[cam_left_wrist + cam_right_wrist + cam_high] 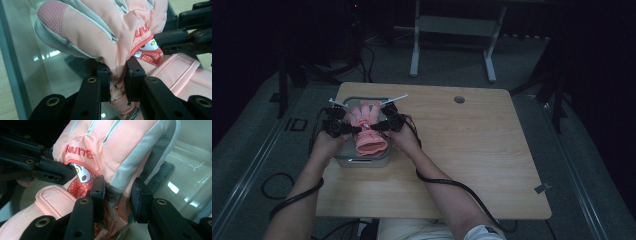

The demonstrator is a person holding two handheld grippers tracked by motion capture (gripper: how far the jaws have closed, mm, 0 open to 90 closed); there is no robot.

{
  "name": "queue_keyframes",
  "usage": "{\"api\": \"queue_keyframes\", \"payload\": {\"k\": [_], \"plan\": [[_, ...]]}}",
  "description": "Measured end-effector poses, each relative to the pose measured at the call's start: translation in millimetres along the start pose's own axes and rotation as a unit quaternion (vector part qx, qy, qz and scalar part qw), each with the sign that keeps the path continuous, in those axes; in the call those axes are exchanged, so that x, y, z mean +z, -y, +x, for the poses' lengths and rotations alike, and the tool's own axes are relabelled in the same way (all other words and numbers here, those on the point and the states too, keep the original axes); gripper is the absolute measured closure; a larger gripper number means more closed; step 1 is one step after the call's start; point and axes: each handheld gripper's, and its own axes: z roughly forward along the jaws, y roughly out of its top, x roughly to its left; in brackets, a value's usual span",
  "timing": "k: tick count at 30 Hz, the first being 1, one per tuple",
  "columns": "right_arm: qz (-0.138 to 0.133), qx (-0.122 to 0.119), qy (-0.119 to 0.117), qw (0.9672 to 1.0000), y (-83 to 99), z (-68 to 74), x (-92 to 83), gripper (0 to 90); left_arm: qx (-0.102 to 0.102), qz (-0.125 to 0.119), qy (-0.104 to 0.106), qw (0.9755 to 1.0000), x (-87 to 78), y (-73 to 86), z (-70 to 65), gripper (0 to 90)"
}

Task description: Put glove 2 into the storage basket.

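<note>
A pink padded glove (pixel 371 135) with grey trim and a cartoon patch hangs over a clear grey-rimmed bin (pixel 362 161) at the table's left. My left gripper (pixel 354 130) pinches its left side near the wrist, and my right gripper (pixel 377 126) pinches its right side. In the left gripper view the pads of the left gripper (pixel 118 72) are shut on a fold of the glove (pixel 100 30). Seen in the right gripper view, the right gripper (pixel 117 192) squeezes the grey-edged side of the glove (pixel 110 147). The glove's fingers point away from me.
The bin's clear wall (pixel 25 62) and floor lie just under the glove, with something dark grey on the bottom. The wooden table (pixel 472 150) stretches bare to the right, with a round cable hole (pixel 459 99) at the back. Cables trail off the front edge.
</note>
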Motion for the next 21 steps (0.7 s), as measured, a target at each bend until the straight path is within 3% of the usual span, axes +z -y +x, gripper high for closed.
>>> {"api": "queue_keyframes", "payload": {"k": [8, 14, 18, 21], "plan": [[0.019, 0.006, 0.007, 0.9998, -0.2, -3.5, 4.0, 64.4, -0.002, 0.019, -0.022, 0.9996, 6.5, -1.0, -3.9, 74.7], [0.021, -0.003, 0.018, 0.9996, -6.7, -4.2, 4.8, 55.7, -0.019, 0.010, -0.036, 0.9991, 4.9, -1.6, 1.0, 63.5], [0.026, -0.011, 0.024, 0.9993, -10.9, -4.2, 5.1, 51.5, -0.008, 0.002, -0.055, 0.9985, 4.4, -0.1, -0.1, 55.8], [0.022, -0.013, 0.020, 0.9995, -13.2, -4.7, 1.3, 49.3, -0.008, 0.002, -0.052, 0.9986, 3.0, 0.3, 0.2, 52.4]]}}
